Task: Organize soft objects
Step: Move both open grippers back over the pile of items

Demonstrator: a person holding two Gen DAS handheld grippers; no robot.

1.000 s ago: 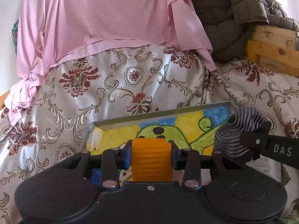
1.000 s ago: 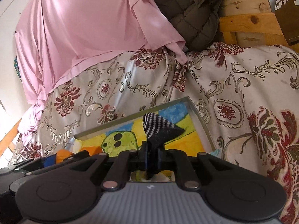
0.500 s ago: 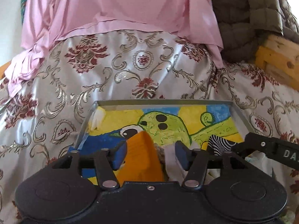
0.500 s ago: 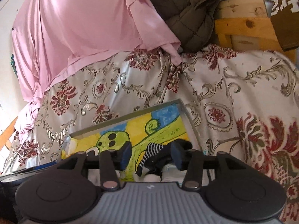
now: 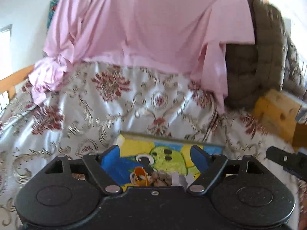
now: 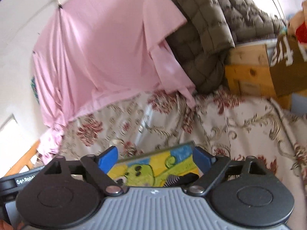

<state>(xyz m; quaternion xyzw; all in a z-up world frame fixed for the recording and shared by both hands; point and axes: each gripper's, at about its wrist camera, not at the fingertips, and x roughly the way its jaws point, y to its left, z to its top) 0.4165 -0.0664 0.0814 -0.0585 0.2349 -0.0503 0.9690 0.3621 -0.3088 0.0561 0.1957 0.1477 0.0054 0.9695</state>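
Observation:
A shallow tray (image 5: 172, 137) with a painted green cartoon on yellow and blue lies on the floral bedspread (image 5: 107, 111). In the left wrist view my left gripper (image 5: 155, 156) is open and empty above it. An orange soft piece (image 5: 141, 177) lies in the tray with several pale soft items. In the right wrist view my right gripper (image 6: 155, 158) is open and empty over the same tray (image 6: 153, 156). A black-and-white striped sock (image 6: 174, 180) lies in it by the right finger.
A pink cloth (image 5: 145, 25) hangs behind the bed. A grey-brown quilted jacket (image 6: 207, 38) drapes over a wooden frame (image 6: 247, 72) at the right. A cardboard box (image 6: 287, 65) stands at the far right. The right gripper's tip (image 5: 282, 160) shows at the left view's right edge.
Both grippers opened and let go: the orange piece and the striped sock now lie in the tray. Both grippers have lifted and pulled back, so the tray sits lower in view.

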